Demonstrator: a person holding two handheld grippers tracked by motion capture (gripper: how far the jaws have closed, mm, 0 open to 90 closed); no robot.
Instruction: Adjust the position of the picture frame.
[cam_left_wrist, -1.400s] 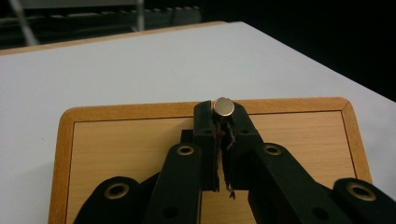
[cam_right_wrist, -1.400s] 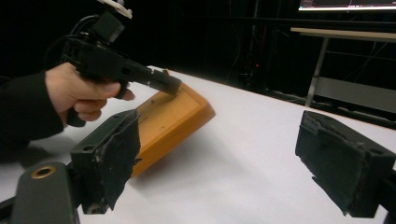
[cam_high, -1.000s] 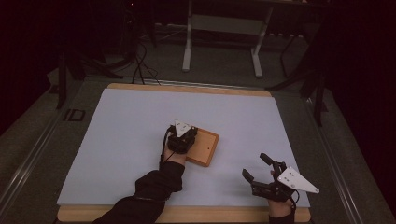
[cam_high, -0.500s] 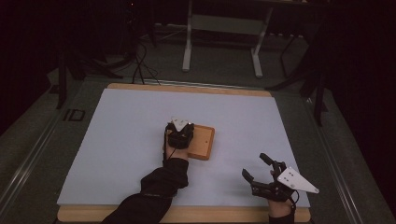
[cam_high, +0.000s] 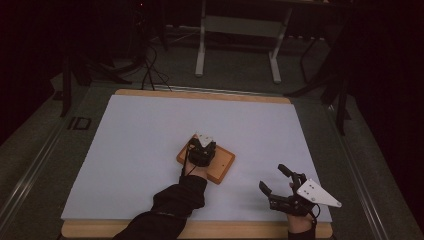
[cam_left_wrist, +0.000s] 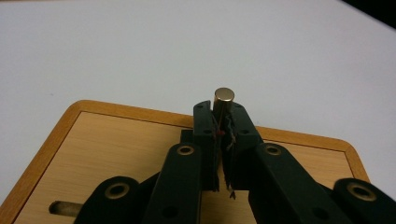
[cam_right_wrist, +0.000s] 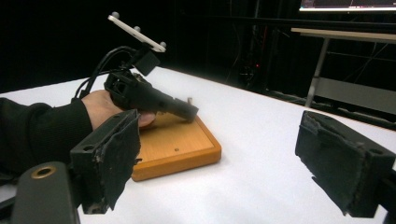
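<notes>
Since a second ago the left gripper (cam_left_wrist: 223, 122) has edged toward twelve o'clock over the shallow rounded-corner wooden tray (cam_high: 223, 165), the tray itself barely shifted on the white table sheet (cam_high: 135, 145). Nearest, at five o'clock, the right gripper (cam_high: 276, 179) waits unmoved, jaws spread wide and empty. Farther in, mid-table, the left one is clenched on a small metal cylinder peg (cam_left_wrist: 223, 99), held upright just above the tray's far rim. Likely the peg is being carried to a seat in the tray; a slot (cam_left_wrist: 65, 208) shows at seven o'clock.
</notes>
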